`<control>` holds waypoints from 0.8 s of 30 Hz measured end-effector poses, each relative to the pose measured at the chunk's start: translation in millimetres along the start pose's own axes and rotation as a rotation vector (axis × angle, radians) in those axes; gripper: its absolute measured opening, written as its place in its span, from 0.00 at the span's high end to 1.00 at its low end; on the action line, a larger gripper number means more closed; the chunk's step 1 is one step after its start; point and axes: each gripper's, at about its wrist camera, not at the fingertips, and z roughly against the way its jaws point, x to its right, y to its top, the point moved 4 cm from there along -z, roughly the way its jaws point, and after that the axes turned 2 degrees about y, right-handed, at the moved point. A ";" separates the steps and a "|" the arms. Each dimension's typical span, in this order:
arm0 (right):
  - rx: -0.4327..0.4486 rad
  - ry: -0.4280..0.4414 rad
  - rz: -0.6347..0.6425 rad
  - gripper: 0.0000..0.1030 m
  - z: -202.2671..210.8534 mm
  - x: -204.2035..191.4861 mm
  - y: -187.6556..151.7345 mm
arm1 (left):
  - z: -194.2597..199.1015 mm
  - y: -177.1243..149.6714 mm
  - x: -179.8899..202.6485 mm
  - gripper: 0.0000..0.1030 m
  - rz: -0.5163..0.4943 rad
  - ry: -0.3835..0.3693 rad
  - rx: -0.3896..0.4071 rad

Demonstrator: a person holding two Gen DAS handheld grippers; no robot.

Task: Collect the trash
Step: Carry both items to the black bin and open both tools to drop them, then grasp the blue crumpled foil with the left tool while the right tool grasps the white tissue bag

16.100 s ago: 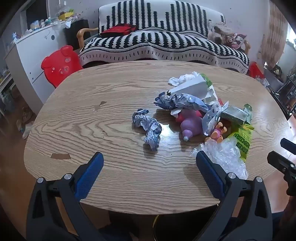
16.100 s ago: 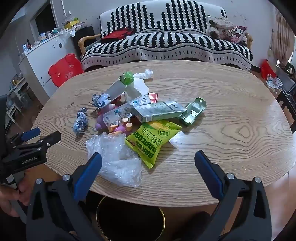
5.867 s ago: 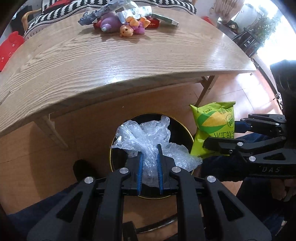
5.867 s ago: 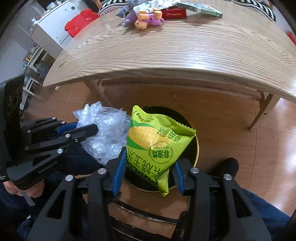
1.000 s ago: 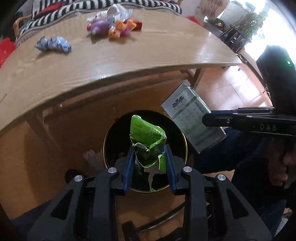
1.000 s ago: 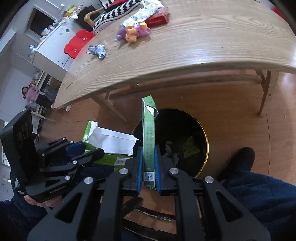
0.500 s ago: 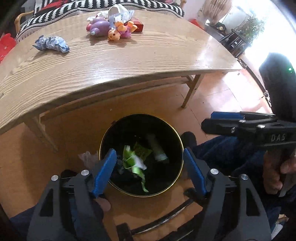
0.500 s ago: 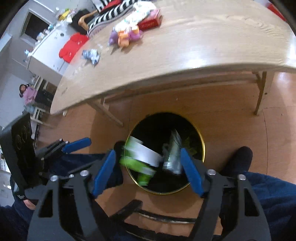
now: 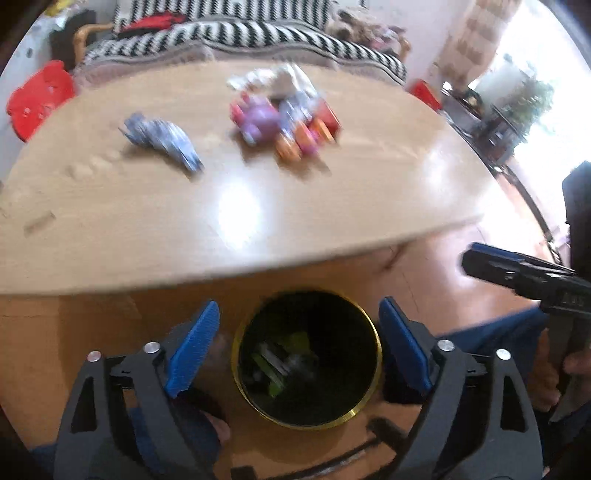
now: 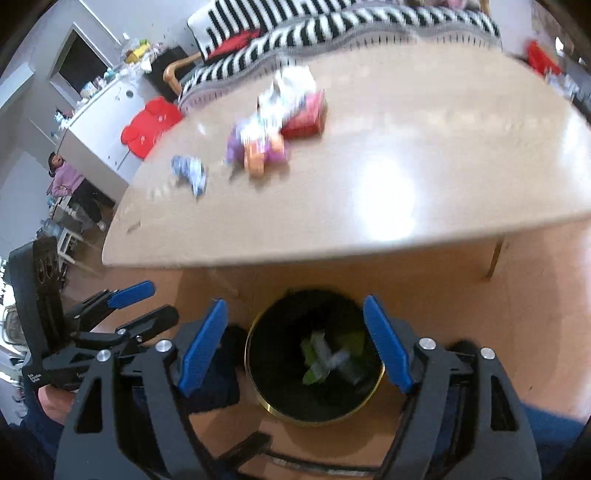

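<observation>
A black bin with a gold rim (image 9: pixel 377 369) (image 10: pixel 252 369) stands on the floor in front of the wooden table (image 9: pixel 332 206) (image 10: pixel 406 206). Green cartons (image 9: pixel 280 363) (image 10: pixel 319 354) lie inside it. My left gripper (image 9: pixel 297 303) hangs above the bin, jaws opening, nothing between them. My right gripper (image 10: pixel 295 301) hangs beside it, jaws also opening and empty. On the table lie a crumpled blue-grey paper (image 9: pixel 162 142) (image 10: pixel 190 171), a pile of purple and orange toys with wrappers (image 9: pixel 277 122) (image 10: pixel 264 146) and a red box (image 10: pixel 306 118).
A striped sofa (image 9: pixel 221 33) stands behind the table, with a red stool (image 9: pixel 37 96) and a white cabinet (image 10: pixel 107 122) to the left. A person (image 10: pixel 70 184) stands far left. A table leg (image 10: pixel 495 258) is at the right. Legs in blue trousers flank the bin.
Both grippers opened and let their green cartons drop into the bin. Both then rose, and the views tilted up toward the tabletop.
</observation>
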 end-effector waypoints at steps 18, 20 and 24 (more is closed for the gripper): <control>0.037 -0.086 0.074 0.12 -96.2 -2.9 219.3 | -53.3 130.3 -107.0 0.09 0.284 0.281 0.037; 0.018 -0.092 0.060 0.12 -116.6 1.8 231.1 | -67.4 127.9 -115.3 0.09 0.326 0.272 -0.008; -0.025 -0.121 0.060 0.12 -159.0 6.4 256.9 | -88.1 131.0 -122.2 0.09 0.345 0.257 -0.045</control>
